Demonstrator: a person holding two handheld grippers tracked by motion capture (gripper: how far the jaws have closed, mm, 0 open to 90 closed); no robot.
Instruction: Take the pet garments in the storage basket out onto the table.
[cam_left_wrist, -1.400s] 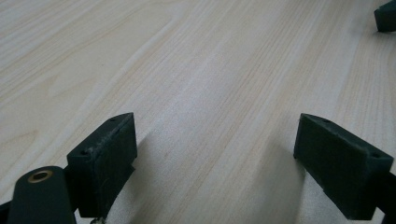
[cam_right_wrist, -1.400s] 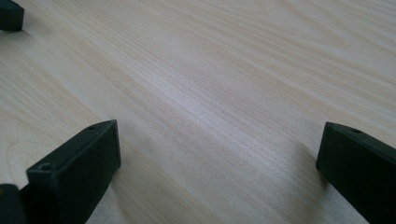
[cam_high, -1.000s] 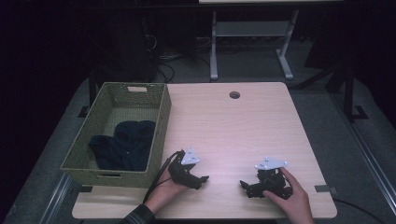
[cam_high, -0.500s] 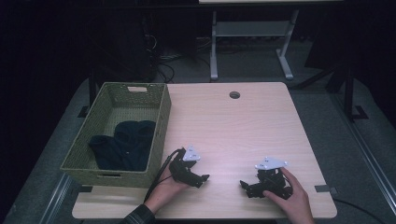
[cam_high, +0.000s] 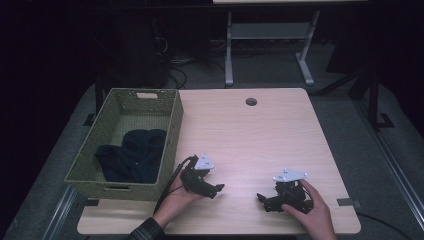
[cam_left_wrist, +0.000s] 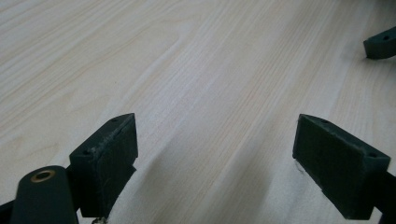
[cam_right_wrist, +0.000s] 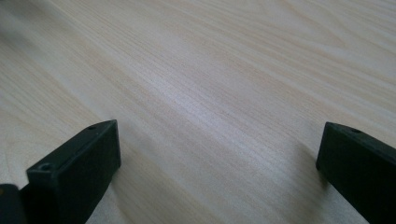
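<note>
Both left gripper (cam_high: 215, 189) and right gripper (cam_high: 261, 198), jaws spread empty, point inward along the table (cam_high: 260, 135).

A dim lab or test room: past the grippers stands a light wooden table (cam_high: 280, 135) with a cable hole, a white metal stand (cam_high: 270, 45), tangled floor cables (cam_high: 175, 70).

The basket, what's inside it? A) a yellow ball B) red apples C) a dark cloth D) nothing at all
C: in the high view a dark cloth lies bunched on the bottom of the green basket, which stands at the table's left edge.
</note>
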